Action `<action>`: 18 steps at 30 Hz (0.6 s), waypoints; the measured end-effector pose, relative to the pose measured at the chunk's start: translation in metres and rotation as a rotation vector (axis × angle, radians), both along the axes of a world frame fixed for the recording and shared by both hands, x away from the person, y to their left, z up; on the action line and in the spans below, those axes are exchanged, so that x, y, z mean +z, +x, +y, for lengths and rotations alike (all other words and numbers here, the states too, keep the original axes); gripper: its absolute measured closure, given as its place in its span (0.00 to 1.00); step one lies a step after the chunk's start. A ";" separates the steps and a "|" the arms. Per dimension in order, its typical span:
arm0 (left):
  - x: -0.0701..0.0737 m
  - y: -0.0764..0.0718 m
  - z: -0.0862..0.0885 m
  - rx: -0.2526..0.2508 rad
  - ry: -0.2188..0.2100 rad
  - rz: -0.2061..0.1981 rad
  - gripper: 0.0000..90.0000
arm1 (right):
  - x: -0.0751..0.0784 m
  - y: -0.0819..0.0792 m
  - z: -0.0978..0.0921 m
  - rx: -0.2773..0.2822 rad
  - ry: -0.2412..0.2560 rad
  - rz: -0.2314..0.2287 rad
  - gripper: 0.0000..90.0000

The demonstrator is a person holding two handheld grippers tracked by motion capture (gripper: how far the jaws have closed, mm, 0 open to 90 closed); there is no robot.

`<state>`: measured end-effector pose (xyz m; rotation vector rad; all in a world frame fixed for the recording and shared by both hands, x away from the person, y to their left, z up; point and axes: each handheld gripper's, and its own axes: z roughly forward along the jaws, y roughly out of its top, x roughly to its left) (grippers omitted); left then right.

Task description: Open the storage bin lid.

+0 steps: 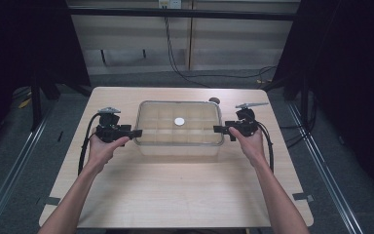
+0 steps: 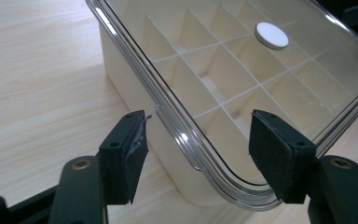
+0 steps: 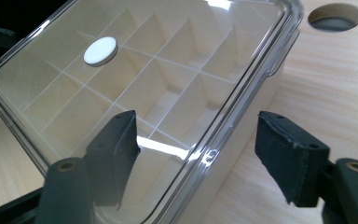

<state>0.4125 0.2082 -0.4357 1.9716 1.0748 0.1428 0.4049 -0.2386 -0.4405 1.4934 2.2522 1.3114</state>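
Note:
A cream box with a clear lid and a white round disc on top sits mid-table; inner dividers show through the lid. My left gripper is open at the box's left end, its jaws straddling the lid's edge without touching. My right gripper is open at the right end, one jaw over the lid, the other outside the lid's rim. The disc lies near the lid's middle.
The wooden table has a round cable hole just behind the box's right rear corner. Cables trail from both grippers along the forearms. Dark curtains flank the table; metal rails run along the floor on both sides.

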 end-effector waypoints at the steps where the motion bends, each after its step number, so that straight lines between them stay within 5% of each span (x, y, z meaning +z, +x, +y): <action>1: 0.000 0.000 0.000 0.000 0.000 0.000 0.41 | 0.000 0.000 0.000 0.000 0.000 0.000 0.32; 18: -0.008 0.004 -0.009 -0.020 -0.029 0.047 0.36 | -0.011 -0.001 0.014 0.025 -0.006 0.031 0.27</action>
